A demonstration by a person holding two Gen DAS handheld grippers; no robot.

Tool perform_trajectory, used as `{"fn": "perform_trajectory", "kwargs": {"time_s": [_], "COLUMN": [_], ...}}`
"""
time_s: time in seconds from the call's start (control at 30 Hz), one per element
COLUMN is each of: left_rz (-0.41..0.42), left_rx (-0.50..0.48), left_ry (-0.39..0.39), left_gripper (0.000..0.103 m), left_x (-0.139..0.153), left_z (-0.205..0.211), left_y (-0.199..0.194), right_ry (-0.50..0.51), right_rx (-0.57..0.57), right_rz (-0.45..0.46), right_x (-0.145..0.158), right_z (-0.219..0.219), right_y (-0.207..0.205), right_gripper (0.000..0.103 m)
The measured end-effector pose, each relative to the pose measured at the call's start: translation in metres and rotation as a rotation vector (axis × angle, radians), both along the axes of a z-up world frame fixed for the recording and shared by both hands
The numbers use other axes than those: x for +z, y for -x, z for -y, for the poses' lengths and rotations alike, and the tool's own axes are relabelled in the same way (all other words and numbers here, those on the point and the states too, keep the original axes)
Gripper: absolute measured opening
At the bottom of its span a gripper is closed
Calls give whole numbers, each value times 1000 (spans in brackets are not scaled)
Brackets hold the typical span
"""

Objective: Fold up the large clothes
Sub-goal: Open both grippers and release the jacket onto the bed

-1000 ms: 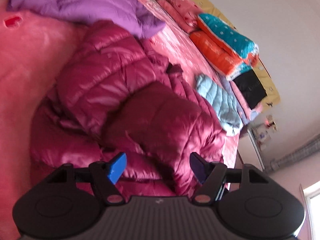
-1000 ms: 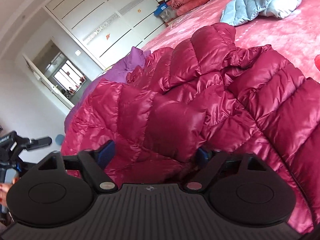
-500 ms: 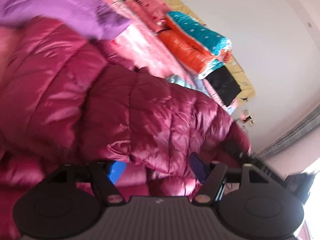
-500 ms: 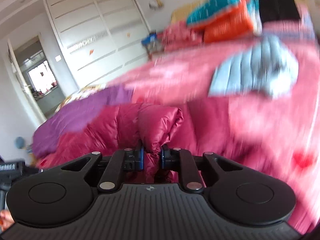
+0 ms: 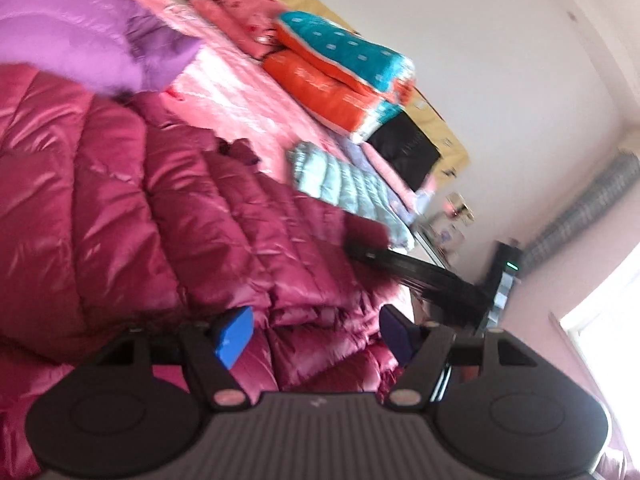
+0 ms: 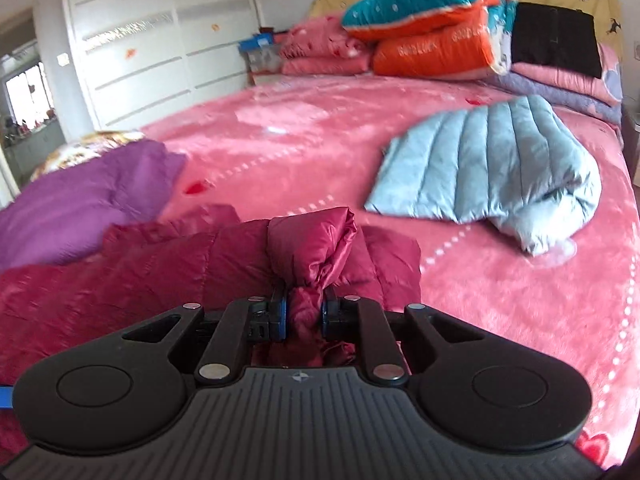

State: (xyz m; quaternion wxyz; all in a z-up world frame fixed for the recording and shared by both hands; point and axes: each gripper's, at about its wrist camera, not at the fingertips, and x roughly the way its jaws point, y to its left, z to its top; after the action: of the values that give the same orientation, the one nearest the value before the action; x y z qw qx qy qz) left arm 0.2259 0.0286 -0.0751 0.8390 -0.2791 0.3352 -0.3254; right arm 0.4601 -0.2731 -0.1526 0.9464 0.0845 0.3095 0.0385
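Observation:
A shiny maroon puffer jacket point(image 5: 160, 216) lies spread on the pink bed point(image 6: 320, 140). My left gripper point(image 5: 316, 330) is open, its blue pads on either side of a fold at the jacket's near edge. My right gripper point(image 6: 305, 314) is shut on a bunched part of the maroon jacket point(image 6: 316, 248) and holds it up off the bed. The right gripper also shows in the left wrist view point(image 5: 416, 272) as a dark blurred shape at the jacket's far edge.
A purple jacket point(image 6: 80, 196) lies at the left and a light blue puffer jacket point(image 6: 492, 160) at the right. Folded orange and teal quilts point(image 6: 432, 32) and pink bedding point(image 6: 324, 52) are stacked at the headboard. A white wardrobe point(image 6: 152, 40) stands behind.
My right gripper closed on the jacket's edge and lifted it, pulling the jacket out flatter. My left gripper stayed open and moved in along the jacket's near edge.

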Motion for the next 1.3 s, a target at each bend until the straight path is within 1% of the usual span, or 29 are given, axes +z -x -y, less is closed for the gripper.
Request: {"fn": "perform_trajectory", "kwargs": {"time_s": [0.07, 0.1, 0.13, 0.17, 0.2, 0.23, 0.27, 0.33, 0.4, 0.43, 0.47, 0.5, 0.53, 0.6, 0.63, 0.67, 0.73, 0.8, 0.87, 0.9, 0.97, 1.03, 1.1, 1.2, 1.3], "left_rz": [35, 58, 80, 103, 126, 150, 175, 197, 184, 175, 169, 166, 161, 144, 135, 124, 115, 105, 94, 95, 96, 99, 100, 118, 128], "left_rx": [-56, -80, -107, -140, -172, -182, -181, -154, -86, -50, -5, 35, 71, 145, 174, 206, 242, 270, 292, 295, 305, 310, 313, 313, 315], "left_ry": [25, 36, 45, 58, 70, 75, 70, 49, 9, -19, -55, -87, -117, -181, -213, -254, -312, -373, -437, -457, -501, -534, -549, -573, -569], "left_gripper": [69, 69, 69, 72, 73, 75, 76, 76, 76, 74, 74, 73, 69, 62, 53, 47, 42, 35, 18, 16, 10, 7, 6, 5, 4], "left_x": [6, 10, 14, 18, 23, 26, 30, 31, 27, 24, 21, 20, 19, 16, 15, 13, 11, 6, 2, -3, -7, -12, -19, -26, -34], "left_z": [0, 1, 0, 0, 0, 0, 0, -2, -6, -9, -11, -15, -18, -22, -21, -20, -21, -22, -23, -31, -31, -30, -30, -26, -27], "left_y": [4, 7, 10, 13, 16, 17, 19, 19, 14, 12, 9, 8, 5, 0, -4, -6, -11, -15, -17, -13, -15, -19, -20, -25, -26], "right_ry": [0, 5, 12, 17, 18, 20, 22, 42, 73, 91, 114, 126, 121, 86, 76, 67, 47, 20, 35, 58, 101, 138, 171, 181, 164], "right_rx": [-14, -21, -28, -36, -43, -51, -57, -69, -86, -94, -107, -109, -95, -22, 10, 37, 81, 113, 110, 110, 120, 124, 126, 125, 124], "right_rz": [-10, -10, -9, -6, 0, 6, 17, 53, 110, 146, 183, 215, 238, 255, 245, 231, 207, 152, 95, 84, 71, 61, 48, 33, 30], "right_x": [-7, -9, -10, -7, -5, -3, 0, 9, 18, 23, 27, 30, 32, 32, 30, 27, 20, 8, -5, -10, -20, -26, -32, -43, -54], "right_z": [1, -1, -2, -3, -3, -4, -5, -5, -7, -10, -12, -14, -17, -22, -26, -30, -36, -40, -45, -48, -53, -60, -66, -67, -64], "right_y": [-2, 4, 5, 8, 11, 15, 19, 30, 43, 52, 58, 64, 69, 70, 67, 63, 52, 37, 25, 21, 14, 10, 6, 0, -3], "right_gripper": [25, 25, 32, 42, 46, 58, 68, 72, 78, 81, 90, 94, 96, 96, 96, 96, 96, 96, 95, 95, 96, 97, 98, 98, 98]}}
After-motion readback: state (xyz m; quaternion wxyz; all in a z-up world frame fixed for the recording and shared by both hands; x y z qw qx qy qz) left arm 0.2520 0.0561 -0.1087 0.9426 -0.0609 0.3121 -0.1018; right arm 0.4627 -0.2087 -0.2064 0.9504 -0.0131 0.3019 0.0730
